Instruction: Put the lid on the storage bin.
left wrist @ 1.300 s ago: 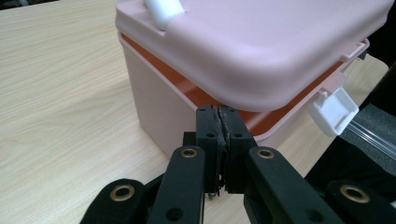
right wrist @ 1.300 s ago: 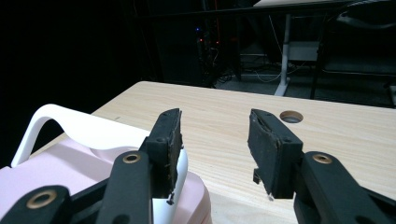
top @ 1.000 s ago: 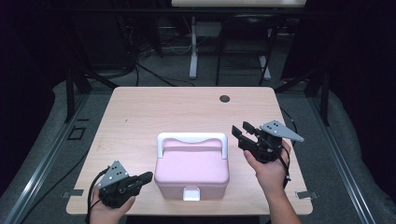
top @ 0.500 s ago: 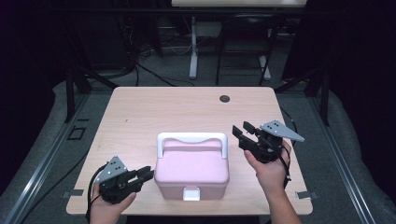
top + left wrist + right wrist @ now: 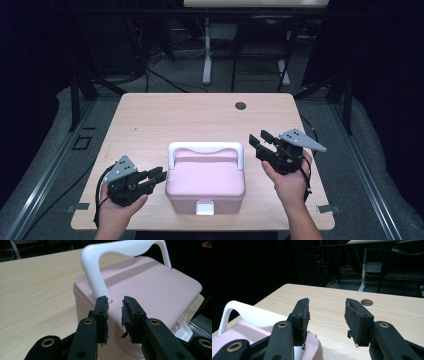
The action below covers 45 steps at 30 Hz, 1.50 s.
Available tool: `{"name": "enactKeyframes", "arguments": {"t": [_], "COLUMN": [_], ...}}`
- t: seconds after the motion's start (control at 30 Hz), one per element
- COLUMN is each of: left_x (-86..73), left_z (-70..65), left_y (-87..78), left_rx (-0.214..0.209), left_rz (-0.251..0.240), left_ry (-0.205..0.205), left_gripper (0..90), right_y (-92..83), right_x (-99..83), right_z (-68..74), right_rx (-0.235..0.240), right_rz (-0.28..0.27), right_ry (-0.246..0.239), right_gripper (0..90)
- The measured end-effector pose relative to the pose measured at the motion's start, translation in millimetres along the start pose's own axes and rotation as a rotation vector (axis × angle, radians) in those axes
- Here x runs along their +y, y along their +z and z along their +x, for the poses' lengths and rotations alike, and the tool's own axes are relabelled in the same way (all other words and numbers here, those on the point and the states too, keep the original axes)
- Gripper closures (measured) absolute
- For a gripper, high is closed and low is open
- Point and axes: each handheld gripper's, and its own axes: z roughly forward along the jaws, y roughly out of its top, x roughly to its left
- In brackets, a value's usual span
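A pink lidded box (image 5: 205,182) with a white carry handle (image 5: 205,148) and a white front latch (image 5: 204,207) sits at the near middle of the wooden table (image 5: 150,120). My left gripper (image 5: 159,174) hovers just off the box's left side, apart from it. In the left gripper view the left gripper (image 5: 115,302) points at the handle's foot (image 5: 100,277); its jaws have just been opening and hold nothing. My right gripper (image 5: 257,141) is open to the right of the box. Seen in its own view, that gripper (image 5: 327,307) has nothing between its pads, with the box (image 5: 249,337) low on the left.
A round cable hole (image 5: 240,105) lies near the table's far edge. Bare tabletop stretches behind the box and on both sides. Dark floor, cables and desk legs (image 5: 207,55) surround the table.
The left gripper has risen, moved closer to the box's left side, and gone from nearly shut to open. The right gripper and the box have stayed still.
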Motion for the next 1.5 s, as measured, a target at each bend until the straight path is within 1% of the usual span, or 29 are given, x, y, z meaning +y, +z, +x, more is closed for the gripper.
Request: {"name": "enactKeyframes", "arguments": {"t": [0.03,0.07,0.2,0.3,0.4,0.53,0.8,0.83,1.03,1.07,1.1,1.13,1.2,1.33,1.5], "left_x": [2.1,4.7,11.2,14.3,16.2,19.5,26.1,26.7,27.0,26.5,26.2,25.2,24.0,21.7,19.4], "left_z": [0.4,0.8,1.4,3.1,6.9,12.2,21.8,22.9,30.4,31.5,32.6,33.3,34.8,38.1,41.7], "left_y": [0.8,0.3,2.8,5.3,9.0,14.2,24.7,25.7,30.2,30.3,29.4,29.8,28.9,26.1,20.9], "left_rx": [-0.003,-0.007,-0.008,0.000,-0.002,0.002,0.018,0.021,0.027,0.022,0.021,0.021,0.028,0.031,0.036], "left_rz": [-0.008,-0.001,-0.011,-0.008,-0.018,-0.015,-0.021,-0.015,-0.034,-0.035,-0.026,-0.036,-0.030,-0.032,-0.047], "left_ry": [-0.003,-0.003,0.000,0.000,-0.015,-0.031,-0.040,-0.042,-0.068,-0.073,-0.073,-0.078,-0.077,-0.083,-0.089], "left_gripper": [73.1,73.0,71.7,70.7,69.7,69.6,69.6,69.2,67.4,66.4,65.8,65.2,64.9,63.8,63.0], "right_y": [0.0,-0.1,-0.2,-0.4,-0.2,-0.4,-0.8,-0.7,-0.3,-0.2,-0.3,0.0,0.1,0.2,0.2], "right_x": [0.0,0.0,0.0,0.0,-0.1,-0.1,-0.2,-0.3,-1.1,-1.2,-1.3,-1.7,-1.9,-2.8,-4.4], "right_z": [0.0,-0.1,-0.9,-0.7,-0.7,-1.5,-2.0,-2.1,-3.2,-3.3,-3.3,-3.7,-3.7,-3.7,-4.7], "right_rx": [0.001,0.001,0.001,0.001,0.001,-0.001,-0.003,-0.002,-0.003,-0.002,-0.001,0.006,0.005,0.002,-0.006], "right_rz": [-0.001,-0.001,-0.001,-0.002,0.000,-0.001,-0.002,-0.001,0.000,0.000,0.002,0.002,0.003,0.001,0.003], "right_ry": [0.001,0.001,0.003,0.002,0.001,0.003,0.003,0.003,0.006,0.007,0.008,0.006,0.007,0.004,0.005], "right_gripper": [53.5,53.5,53.5,53.5,53.5,53.5,53.5,53.5,53.4,53.5,53.4,53.3,53.3,53.2,53.1]}}
